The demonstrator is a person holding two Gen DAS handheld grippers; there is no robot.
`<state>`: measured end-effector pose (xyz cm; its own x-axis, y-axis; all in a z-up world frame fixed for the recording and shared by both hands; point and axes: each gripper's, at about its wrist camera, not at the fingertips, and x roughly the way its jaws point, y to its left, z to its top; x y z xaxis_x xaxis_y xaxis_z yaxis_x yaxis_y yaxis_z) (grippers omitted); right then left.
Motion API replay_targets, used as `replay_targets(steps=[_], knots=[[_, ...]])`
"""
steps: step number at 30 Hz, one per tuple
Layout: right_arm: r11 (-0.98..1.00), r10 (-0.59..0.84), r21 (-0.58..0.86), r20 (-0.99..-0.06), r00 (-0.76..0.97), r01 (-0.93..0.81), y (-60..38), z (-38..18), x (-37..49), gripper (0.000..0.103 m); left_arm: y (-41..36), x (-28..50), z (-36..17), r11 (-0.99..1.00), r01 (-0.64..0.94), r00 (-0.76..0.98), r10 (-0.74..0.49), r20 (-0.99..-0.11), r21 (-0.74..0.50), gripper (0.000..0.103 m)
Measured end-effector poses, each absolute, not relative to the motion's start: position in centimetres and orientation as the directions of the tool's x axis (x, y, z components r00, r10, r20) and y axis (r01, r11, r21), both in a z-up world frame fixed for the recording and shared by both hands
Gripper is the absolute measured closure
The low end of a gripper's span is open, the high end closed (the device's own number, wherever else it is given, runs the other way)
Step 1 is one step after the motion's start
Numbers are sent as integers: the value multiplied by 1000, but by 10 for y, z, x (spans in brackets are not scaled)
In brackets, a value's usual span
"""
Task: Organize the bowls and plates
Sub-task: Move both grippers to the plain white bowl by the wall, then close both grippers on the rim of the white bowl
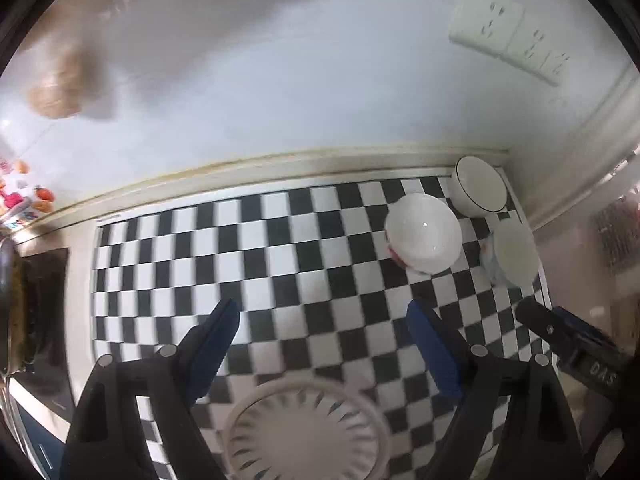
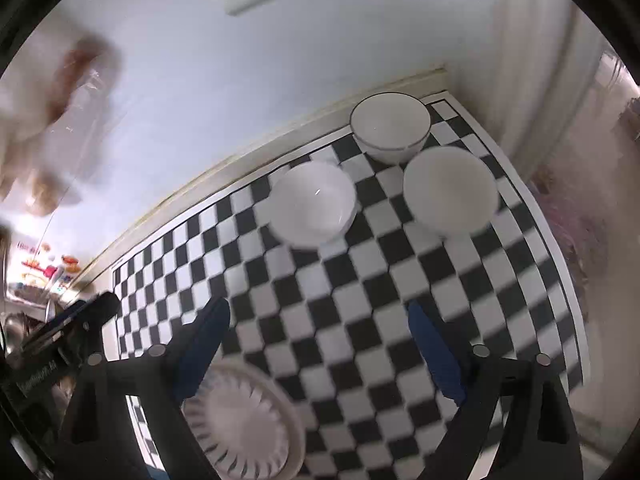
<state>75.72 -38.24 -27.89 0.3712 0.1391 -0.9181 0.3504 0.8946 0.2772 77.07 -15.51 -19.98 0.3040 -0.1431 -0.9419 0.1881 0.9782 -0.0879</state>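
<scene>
Three white bowls stand at the far right of a checkered mat (image 1: 280,264): a plain one (image 1: 424,238) (image 2: 314,204), a black-rimmed one (image 1: 478,192) (image 2: 390,126) by the wall, and a third (image 1: 516,252) (image 2: 450,192). A white plate with dark radial marks (image 1: 308,436) (image 2: 240,424) lies at the mat's near edge. My left gripper (image 1: 324,320) is open and empty, just above the plate. My right gripper (image 2: 320,316) is open and empty over the mat, the plate at its lower left. The right gripper's fingers (image 1: 560,332) show at right in the left wrist view.
A white wall with power sockets (image 1: 508,38) runs behind the mat (image 2: 360,280), meeting a side wall in the right corner. A stove and metal pan (image 1: 16,300) sit left of the mat. The left gripper (image 2: 72,328) shows at left in the right wrist view.
</scene>
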Motion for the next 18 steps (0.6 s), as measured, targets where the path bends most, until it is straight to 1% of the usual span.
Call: replay_targets(steps=[3,8,9,11,14,15,18], knots=[[890,213,317,-925,316,328,-407,-309,802,19,-176,798,-230,982,130,219,-163,-962,-137,18],[902,263,318,-941,213,292,-432,-355,865,28,-206,837,-276,982,43,116,-188,-975,-184,35],[904,269,317,-943,194,288,-435,-363,874,31,-211,847,-288,982,14,91,-188,-978,-188,36],[911,277,311,-948,156,271,-440,-379,891,32,-217,857,-300,981,-9,64,-195,-979,-196,40],[920,284,302,-953,107,250,-441,-400,909,36,-229,872,-321,979,-20,25,-202,-979,-202,42],[922,287,300,-954,89,245,-442,-407,914,40,-233,876,-326,980,-14,14,-197,-980,-197,42],[924,299,304,-953,57,232,-443,-423,923,43,-241,885,-338,982,-5,-12,-190,-982,-190,42]])
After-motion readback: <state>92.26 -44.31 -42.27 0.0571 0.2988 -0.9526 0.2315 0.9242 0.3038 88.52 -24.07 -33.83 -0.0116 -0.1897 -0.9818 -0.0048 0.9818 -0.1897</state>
